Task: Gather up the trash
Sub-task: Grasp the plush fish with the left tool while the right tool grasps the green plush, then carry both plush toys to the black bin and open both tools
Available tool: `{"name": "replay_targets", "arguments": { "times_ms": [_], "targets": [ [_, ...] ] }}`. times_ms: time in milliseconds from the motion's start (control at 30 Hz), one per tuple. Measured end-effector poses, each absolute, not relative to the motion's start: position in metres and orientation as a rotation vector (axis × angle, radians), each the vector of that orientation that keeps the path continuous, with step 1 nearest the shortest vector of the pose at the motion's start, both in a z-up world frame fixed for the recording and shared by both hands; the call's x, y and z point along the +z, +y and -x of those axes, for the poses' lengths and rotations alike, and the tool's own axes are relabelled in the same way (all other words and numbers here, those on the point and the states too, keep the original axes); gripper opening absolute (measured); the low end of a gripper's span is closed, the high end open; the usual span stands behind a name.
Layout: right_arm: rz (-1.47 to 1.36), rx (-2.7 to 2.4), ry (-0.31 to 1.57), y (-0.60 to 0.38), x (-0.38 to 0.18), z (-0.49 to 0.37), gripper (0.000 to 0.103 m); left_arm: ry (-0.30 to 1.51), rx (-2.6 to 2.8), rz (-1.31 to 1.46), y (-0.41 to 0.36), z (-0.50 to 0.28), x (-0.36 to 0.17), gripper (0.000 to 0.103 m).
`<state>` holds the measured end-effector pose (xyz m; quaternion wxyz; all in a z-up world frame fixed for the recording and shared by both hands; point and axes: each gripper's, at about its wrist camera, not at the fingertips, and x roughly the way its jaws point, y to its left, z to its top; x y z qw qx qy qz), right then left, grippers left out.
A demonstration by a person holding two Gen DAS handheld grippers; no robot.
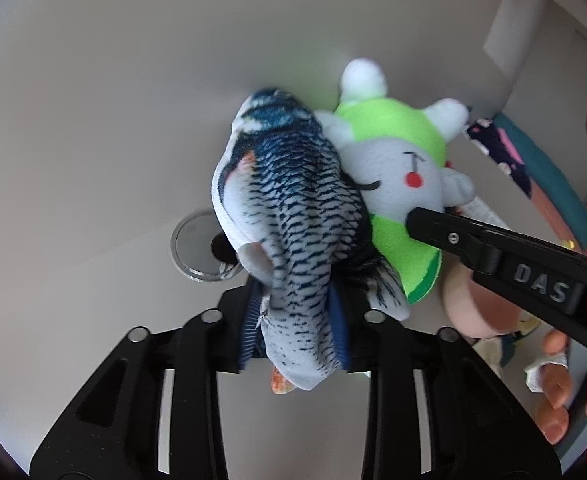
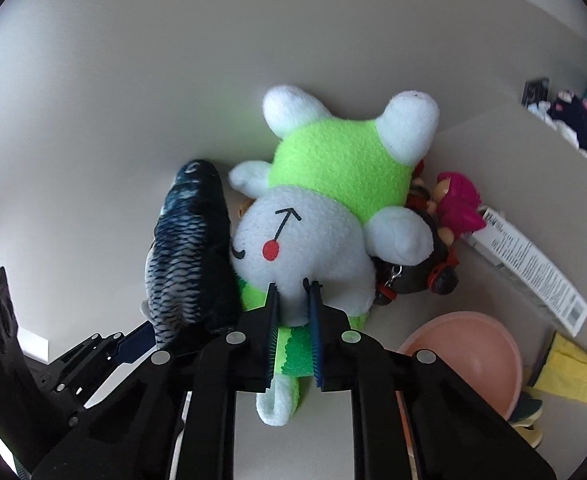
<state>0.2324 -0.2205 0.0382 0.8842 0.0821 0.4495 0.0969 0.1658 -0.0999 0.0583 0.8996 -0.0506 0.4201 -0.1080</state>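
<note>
My left gripper (image 1: 297, 324) is shut on a blue and white scaled fish plush (image 1: 281, 208), held over the white tabletop. The fish also shows in the right wrist view (image 2: 189, 248), with the left gripper (image 2: 133, 344) below it. My right gripper (image 2: 293, 312) is shut on the head of a white and green plush animal (image 2: 325, 208), which hangs upside down. That plush shows in the left wrist view (image 1: 397, 160), pressed against the fish, with the right gripper's finger (image 1: 453, 232) on it.
A dark toy with red wheels (image 2: 425, 264) and a pink-haired doll (image 2: 457, 200) lie behind the plush. A white labelled box (image 2: 533, 268), a pink bowl (image 2: 469, 356) and a yellow cloth (image 2: 577, 372) are at the right. A round metal grommet (image 1: 197, 248) sits in the table.
</note>
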Motion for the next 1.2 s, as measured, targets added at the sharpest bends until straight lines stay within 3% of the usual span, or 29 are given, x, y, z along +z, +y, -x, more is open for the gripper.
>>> {"name": "replay_targets", "arguments": {
  "times_ms": [333,567,900,1200],
  "targets": [
    [-0.190,0.184,0.749,-0.242,0.109,-0.158,0.011,0.702,-0.249,0.095,-0.078,-0.103,0.134,0.024],
    [-0.195,0.126,0.680,-0.279,0.155,-0.116,0.006,0.645,-0.320,0.057,-0.114,-0.063,0.166,0.024],
    [-0.242,-0.020,0.587,-0.398,0.195,-0.038,0.006,0.592,-0.522,-0.052,-0.224,-0.003,0.189,0.024],
    [-0.282,-0.233,0.577,-0.506,0.179,0.034,0.006,0.643,-0.758,-0.153,-0.360,0.037,0.162,0.024]
  ]
}}
